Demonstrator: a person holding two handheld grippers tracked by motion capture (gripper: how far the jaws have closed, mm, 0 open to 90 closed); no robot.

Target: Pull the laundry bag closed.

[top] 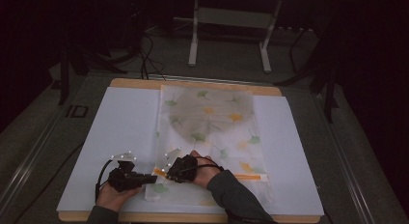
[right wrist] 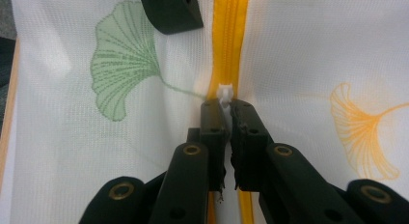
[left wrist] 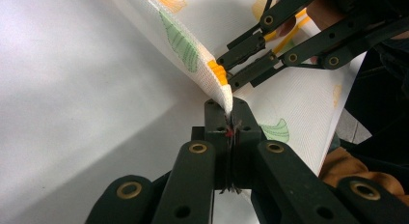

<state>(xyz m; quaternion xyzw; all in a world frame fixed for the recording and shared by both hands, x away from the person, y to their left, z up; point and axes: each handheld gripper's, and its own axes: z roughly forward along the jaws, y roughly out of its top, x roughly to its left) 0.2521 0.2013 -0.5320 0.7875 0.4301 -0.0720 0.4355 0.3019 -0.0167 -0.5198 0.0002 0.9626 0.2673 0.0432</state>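
Meanwhile left tool [left wrist: 230, 119] pinches mesh bag [top: 212, 122]; right tool [right wrist: 226, 110] pinches zipper pull [right wrist: 225, 92].

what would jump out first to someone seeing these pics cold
A white mesh bag printed with green and orange leaves lies in the middle of the white table, something round and grey showing through it. Near its front edge runs an orange zipper; the right gripper pinches the white zipper pull, while the left gripper clamps the bag's corner beside it.

Left hand-held gripper [left wrist: 230, 119] clamped shut, right hand-held gripper [right wrist: 227, 108] pinched closed — side by side
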